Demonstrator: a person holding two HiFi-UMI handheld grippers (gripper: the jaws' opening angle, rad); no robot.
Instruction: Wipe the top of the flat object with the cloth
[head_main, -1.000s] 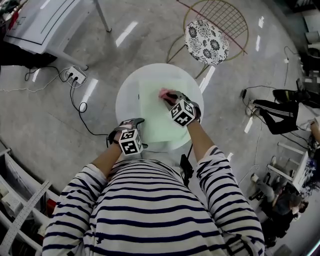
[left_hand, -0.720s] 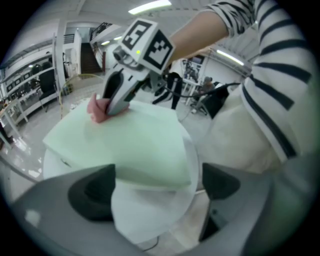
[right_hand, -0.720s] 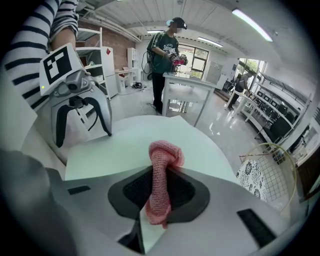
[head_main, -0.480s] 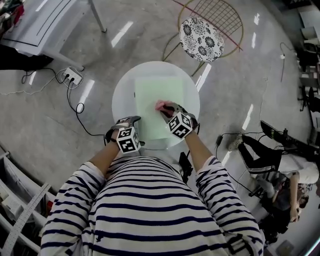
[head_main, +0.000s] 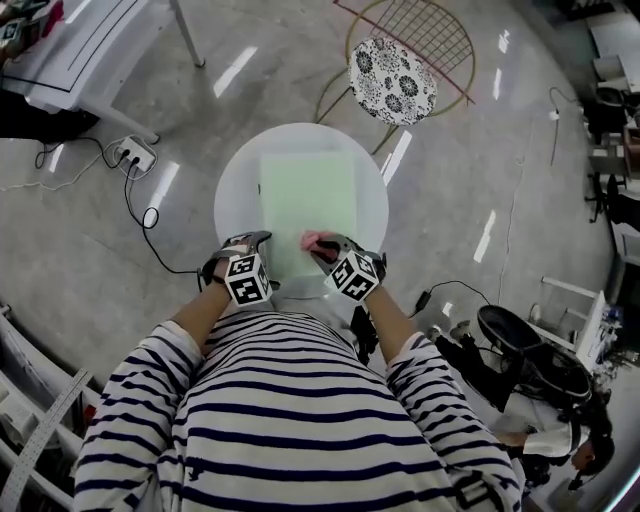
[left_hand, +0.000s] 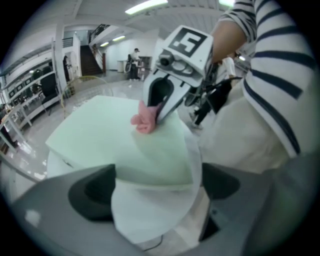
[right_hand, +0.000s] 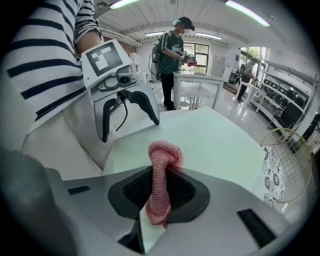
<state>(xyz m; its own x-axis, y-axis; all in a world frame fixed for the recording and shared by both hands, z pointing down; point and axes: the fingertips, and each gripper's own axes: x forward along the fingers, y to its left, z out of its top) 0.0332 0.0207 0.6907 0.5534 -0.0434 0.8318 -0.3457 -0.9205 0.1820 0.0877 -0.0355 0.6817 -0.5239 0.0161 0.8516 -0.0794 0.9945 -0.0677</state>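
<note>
At the near end of the flat object (head_main: 308, 195), my right gripper (head_main: 318, 246) pinches the pink cloth (head_main: 308, 240)

On the round table (head_main: 228, 185) the pale green sheet's long axis runs straight away from me, so nearly all of it lies ahead of the cloth; I judge the next stroke should push outward along that axis. My left gripper (head_main: 256, 240) sits just beside the near left corner, jaws spread and clamping nothing

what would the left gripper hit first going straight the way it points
Probably the round white table's rim, lying between the open fingers of the left gripper, then the pale green flat sheet on it; depth is unclear.
</note>
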